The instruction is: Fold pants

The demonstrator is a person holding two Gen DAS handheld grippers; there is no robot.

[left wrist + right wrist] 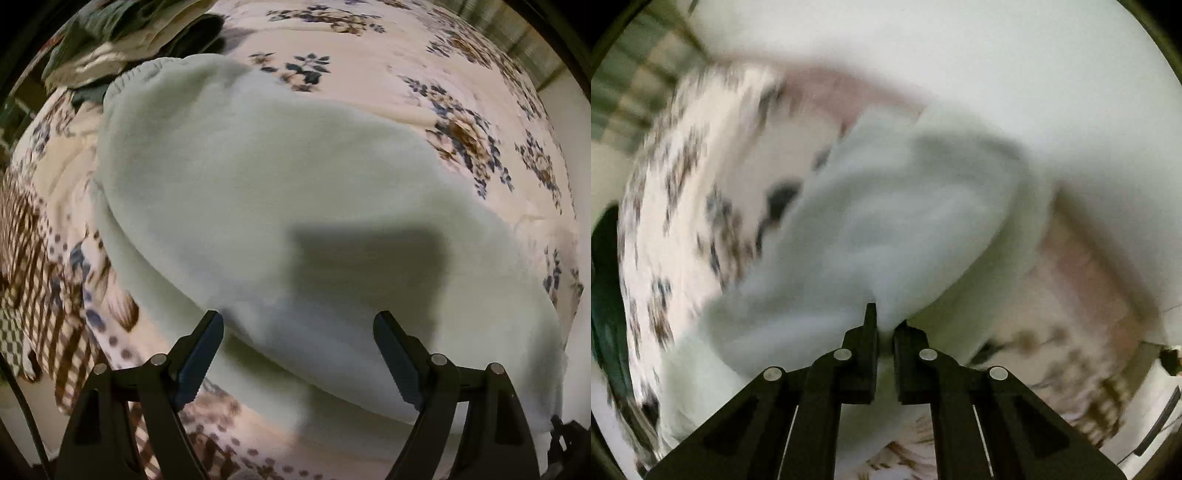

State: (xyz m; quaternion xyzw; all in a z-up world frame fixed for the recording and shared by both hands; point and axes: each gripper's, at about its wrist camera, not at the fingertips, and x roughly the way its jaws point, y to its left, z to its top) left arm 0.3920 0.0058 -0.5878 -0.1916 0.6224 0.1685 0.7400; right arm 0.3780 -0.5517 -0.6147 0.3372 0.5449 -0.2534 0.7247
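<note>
We saw pale mint-white pants [280, 192] spread flat over a bed covered by a flowered sheet [424, 48], their gathered waistband [129, 75] lying toward the upper left of the left wrist view. Beyond that waistband sat a heap of other clothes [122, 37], dark green and cream, touching or nearly touching the band's edge. A checked brown-and-white cloth [40, 266] lay along the left side of the bed, beside the pants.

Our left gripper [298, 354] hung over the near edge of the pants with its fingers spread wide, nothing between them and no cloth touched by the pads. Its shadow fell across the fabric just ahead.

In the right wrist view, which was blurred, our right gripper [885, 325] had its fingers pressed nearly together, pinching a bunch of the pants [886, 229] cloth. The fabric rose from the sheet [713, 155] in a soft peak toward the fingertips, with the rest draping away to both sides. We could not tell which part of the pants was pinched.
</note>
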